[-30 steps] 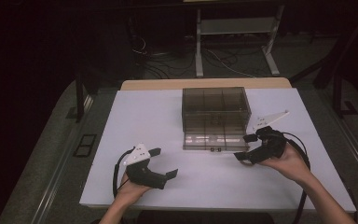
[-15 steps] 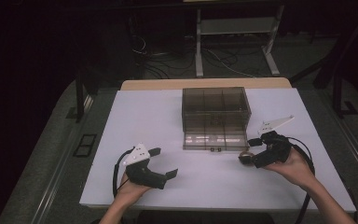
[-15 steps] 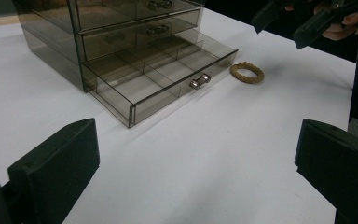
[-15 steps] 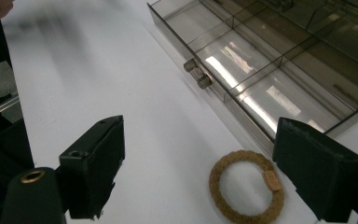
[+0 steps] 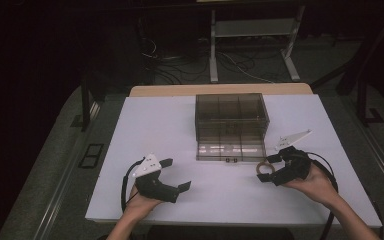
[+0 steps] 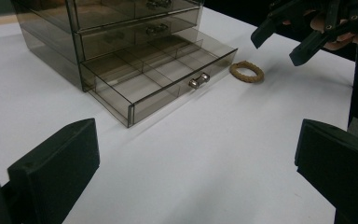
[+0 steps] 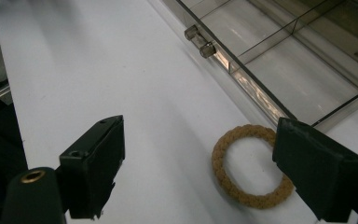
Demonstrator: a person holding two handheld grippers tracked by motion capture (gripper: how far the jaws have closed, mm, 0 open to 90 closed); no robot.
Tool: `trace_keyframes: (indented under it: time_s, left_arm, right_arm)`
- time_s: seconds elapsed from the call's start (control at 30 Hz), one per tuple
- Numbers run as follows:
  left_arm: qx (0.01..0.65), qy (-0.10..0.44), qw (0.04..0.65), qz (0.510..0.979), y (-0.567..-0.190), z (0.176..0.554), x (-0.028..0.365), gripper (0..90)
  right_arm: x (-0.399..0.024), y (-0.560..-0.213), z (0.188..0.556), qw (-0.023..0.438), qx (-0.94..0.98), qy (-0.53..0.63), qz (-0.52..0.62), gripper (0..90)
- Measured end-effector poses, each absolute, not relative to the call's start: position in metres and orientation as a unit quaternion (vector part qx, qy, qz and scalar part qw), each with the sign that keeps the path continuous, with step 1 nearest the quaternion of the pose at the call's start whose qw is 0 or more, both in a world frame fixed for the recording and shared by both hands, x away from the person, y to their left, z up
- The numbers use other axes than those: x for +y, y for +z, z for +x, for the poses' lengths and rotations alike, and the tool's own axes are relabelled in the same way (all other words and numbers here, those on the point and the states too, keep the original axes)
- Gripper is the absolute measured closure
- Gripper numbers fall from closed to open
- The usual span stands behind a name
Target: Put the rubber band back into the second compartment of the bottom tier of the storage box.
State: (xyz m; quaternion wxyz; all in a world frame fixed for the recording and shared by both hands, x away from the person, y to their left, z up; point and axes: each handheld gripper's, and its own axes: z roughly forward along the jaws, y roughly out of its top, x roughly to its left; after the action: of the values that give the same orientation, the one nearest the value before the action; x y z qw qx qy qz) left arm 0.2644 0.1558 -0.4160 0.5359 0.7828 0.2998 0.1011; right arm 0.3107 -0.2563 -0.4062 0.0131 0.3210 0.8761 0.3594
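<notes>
A tan braided ring (image 5: 265, 167) lies flat on the white table (image 5: 160, 125), just off the right front corner of a smoky clear drawer cabinet (image 5: 231, 112). The cabinet's bottom drawer (image 5: 230, 151) is pulled out and looks empty. My right gripper (image 5: 266, 169) hangs open low over the ring. In the right gripper view the ring (image 7: 219, 163) sits between the jaws of the right gripper (image 7: 205, 172), near the right-hand jaw, with no pad touching it. My left gripper (image 5: 176, 174) rests open at the front left with nothing in it.
The drawer's metal knob (image 6: 199, 80) sticks out toward me, left of the ring (image 6: 246, 71). The upper drawers are shut. The right gripper (image 6: 276, 49) shows far off in the left gripper view. Bare table lies between the two hands.
My right gripper has sunk and come toward the near edge, down over the ring. Its jaws stay equally wide. The left gripper has not moved.
</notes>
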Motion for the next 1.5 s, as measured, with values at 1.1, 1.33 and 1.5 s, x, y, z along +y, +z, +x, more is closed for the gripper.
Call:
trace_keyframes:
  time_s: [1.1, 1.33, 1.5]
  left_arm:
    - [0.299, 0.102, 0.537, 0.783, -0.416, 0.263, 0.156, 0.0]
    - [0.298, 0.102, 0.536, 0.783, -0.415, 0.263, 0.156, 0.0]
    - [0.297, 0.102, 0.535, 0.784, -0.416, 0.264, 0.156, 0.0]
  right_arm:
    - [-0.246, -0.428, 0.311, 0.009, 0.899, 0.313, 0.307, 16.8]
    - [-0.246, -0.432, 0.311, 0.004, 0.903, 0.308, 0.299, 25.0]
    - [-0.245, -0.434, 0.311, 0.001, 0.905, 0.306, 0.295, 31.5]
